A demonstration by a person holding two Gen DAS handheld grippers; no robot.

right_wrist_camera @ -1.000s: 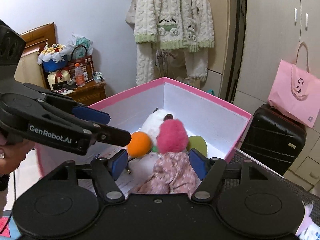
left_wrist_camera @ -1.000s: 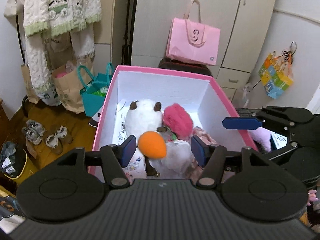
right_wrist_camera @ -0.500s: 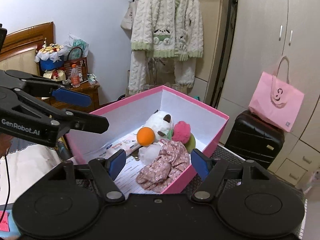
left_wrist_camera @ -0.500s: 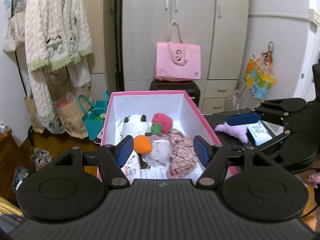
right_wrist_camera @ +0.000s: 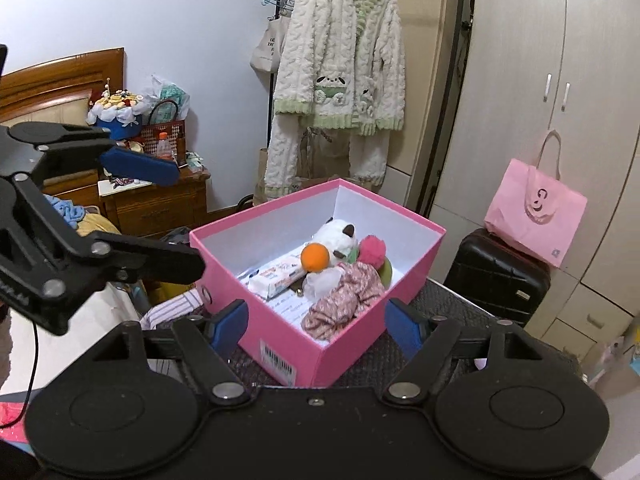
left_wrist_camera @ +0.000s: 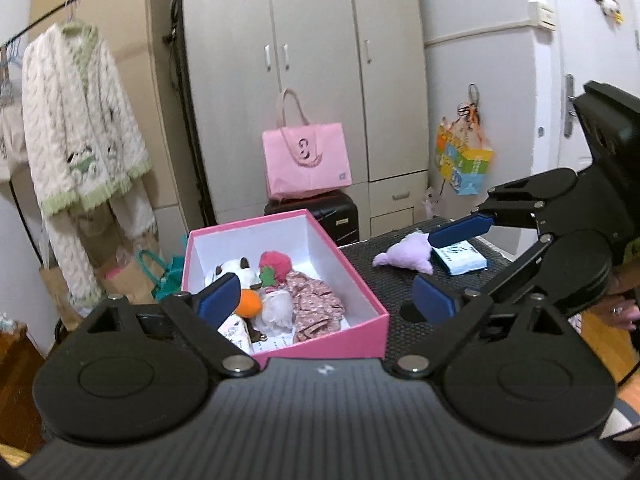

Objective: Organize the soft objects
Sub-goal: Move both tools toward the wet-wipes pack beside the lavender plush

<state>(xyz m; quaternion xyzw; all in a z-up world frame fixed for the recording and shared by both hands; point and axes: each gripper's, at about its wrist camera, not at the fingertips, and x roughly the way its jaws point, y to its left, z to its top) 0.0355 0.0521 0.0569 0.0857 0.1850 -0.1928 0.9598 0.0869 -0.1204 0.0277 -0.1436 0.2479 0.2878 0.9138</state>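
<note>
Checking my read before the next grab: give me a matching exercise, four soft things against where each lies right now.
Things:
1. purple plush
2. orange ball
3. floral cloth
4. pink tote bag

Places:
A. inside the pink box, against the white plush
B. on top of the black suitcase
C. on the dark mat, outside the box
D. inside the box, bunched against its near wall

Pairs: 1-C, 2-A, 3-D, 4-B
</note>
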